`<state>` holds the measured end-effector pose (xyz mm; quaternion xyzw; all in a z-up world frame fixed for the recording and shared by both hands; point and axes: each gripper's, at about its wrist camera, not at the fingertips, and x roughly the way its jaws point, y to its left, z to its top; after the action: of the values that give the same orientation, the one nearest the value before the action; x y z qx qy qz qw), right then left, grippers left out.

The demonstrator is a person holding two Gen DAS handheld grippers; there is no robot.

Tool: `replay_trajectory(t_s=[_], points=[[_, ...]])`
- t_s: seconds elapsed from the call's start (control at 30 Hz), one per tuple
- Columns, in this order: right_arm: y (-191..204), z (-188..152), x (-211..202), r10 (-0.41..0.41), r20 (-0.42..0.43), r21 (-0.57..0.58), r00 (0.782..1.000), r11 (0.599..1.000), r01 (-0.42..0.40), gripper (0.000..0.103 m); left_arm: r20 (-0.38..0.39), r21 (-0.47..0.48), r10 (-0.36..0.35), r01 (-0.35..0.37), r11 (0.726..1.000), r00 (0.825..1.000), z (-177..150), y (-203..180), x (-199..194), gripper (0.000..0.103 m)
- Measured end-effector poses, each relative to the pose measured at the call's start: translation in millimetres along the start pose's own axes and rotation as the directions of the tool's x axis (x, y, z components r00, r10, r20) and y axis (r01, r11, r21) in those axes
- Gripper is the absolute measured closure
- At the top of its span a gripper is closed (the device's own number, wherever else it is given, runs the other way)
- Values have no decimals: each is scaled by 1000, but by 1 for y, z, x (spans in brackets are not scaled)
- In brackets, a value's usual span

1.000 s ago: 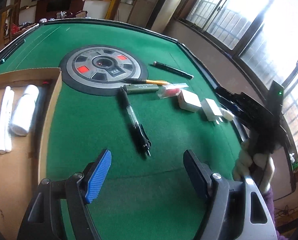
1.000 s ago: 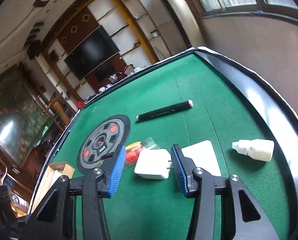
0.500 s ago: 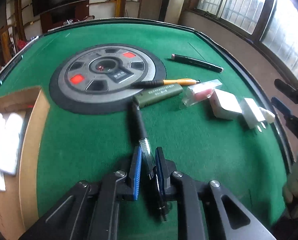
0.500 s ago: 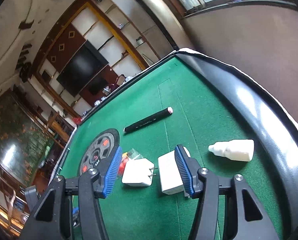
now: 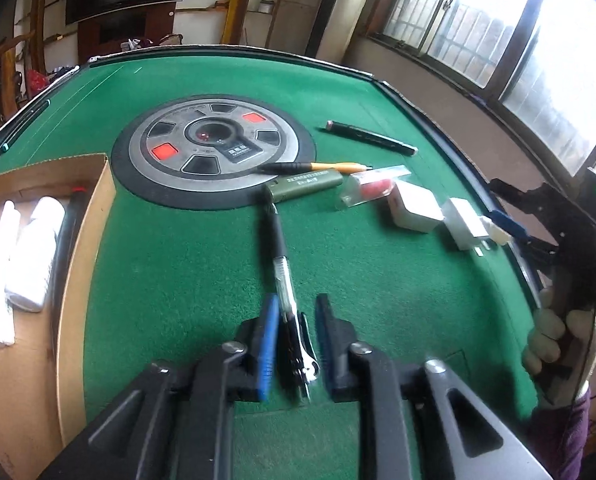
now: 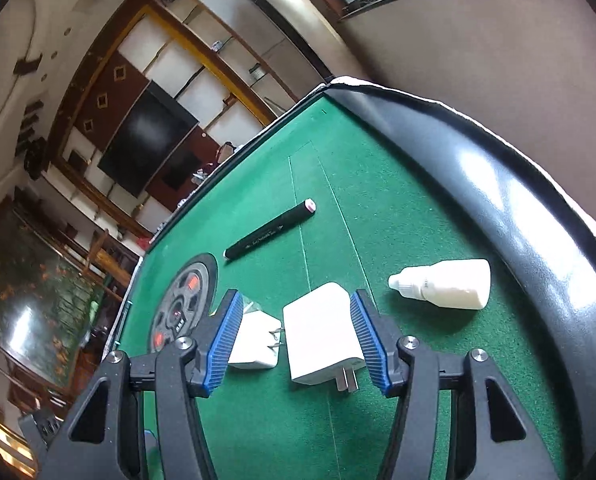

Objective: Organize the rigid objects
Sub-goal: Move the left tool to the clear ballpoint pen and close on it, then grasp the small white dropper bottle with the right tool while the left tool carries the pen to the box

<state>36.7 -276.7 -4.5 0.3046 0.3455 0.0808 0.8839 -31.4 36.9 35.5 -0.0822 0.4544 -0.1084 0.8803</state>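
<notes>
In the left wrist view, my left gripper (image 5: 296, 310) is shut on a clear-and-black pen (image 5: 284, 276), whose tip points away toward a green lighter (image 5: 304, 185). A cardboard box (image 5: 78, 220) at the left holds white tubes (image 5: 34, 248). My right gripper (image 6: 296, 328) is open and straddles a white charger plug (image 6: 322, 336) lying on the felt; a second white plug (image 6: 254, 340) lies just left of it. The right gripper also shows at the right edge of the left wrist view (image 5: 510, 226).
A black marker (image 6: 270, 234), an orange pen (image 5: 330, 167), a clear packet with something red (image 5: 374, 188) and a small white bottle (image 6: 446, 284) lie on the green table. A round dial panel (image 5: 214, 148) sits mid-table. The padded black rim (image 6: 518, 208) runs along the right.
My left gripper closed on the pen, then pulled back slightly with it. My right gripper shifted right, from the first plug to straddle the second.
</notes>
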Motion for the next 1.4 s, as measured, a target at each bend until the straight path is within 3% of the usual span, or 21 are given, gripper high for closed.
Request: replay_trajectory(t_s=[0.07,0.17,0.23,0.27,0.37,0.5,0.6,0.7,0.8,0.87,1.0,1.1,1.23,1.27,1.37,1.4], points=[[1,-2,1,-2,-4,-6,1000,1000,2,48,12,27,43,-43,999,999,6,-5,11,63],[2,-2,2,5,-7,4,1000,1000,-5,48,-18,63,90,-88,994,996,12,-12,33,63],[3,-3,5,6,-14,2,1000,1000,-6,48,5,151,161,-159,976,987,11,-24,41,78],[3,-5,6,4,-17,-2,1000,1000,-4,48,17,157,149,-149,976,989,9,-25,40,92],[10,-8,12,1,-31,-35,1000,999,-2,48,-9,90,52,-51,995,999,6,-15,27,93],[24,-15,12,-22,-29,-116,999,993,19,48,49,37,-49,47,998,998,0,0,-10,93],[28,-14,10,-44,-6,-145,999,989,43,48,110,0,-141,142,990,984,-7,11,-47,93],[18,-8,-6,-61,67,-102,996,992,68,48,162,-40,-223,232,972,961,-16,27,-80,93],[0,2,-23,-133,115,-51,985,989,139,48,187,-37,-237,248,968,953,-20,38,-102,93],[-4,5,-27,-172,84,-79,982,981,178,48,211,-38,-242,256,966,947,-20,47,-110,93],[-6,10,-17,-336,20,-208,942,920,333,48,221,-76,-252,274,959,942,-21,66,-114,93],[-3,11,-13,-352,5,-292,936,895,338,48,213,-91,-243,267,959,946,-22,74,-112,93],[8,11,12,-379,-57,-499,924,812,302,48,212,-113,-233,261,959,949,-26,85,-112,93],[8,10,19,-388,-77,-528,918,797,293,51,213,-116,-226,254,960,951,-27,88,-114,93],[2,5,37,-435,-131,-577,891,764,289,77,220,-134,-212,245,960,952,-27,97,-116,93],[0,4,34,-421,-129,-572,898,771,279,77,223,-137,-201,235,962,954,-27,99,-118,93]])
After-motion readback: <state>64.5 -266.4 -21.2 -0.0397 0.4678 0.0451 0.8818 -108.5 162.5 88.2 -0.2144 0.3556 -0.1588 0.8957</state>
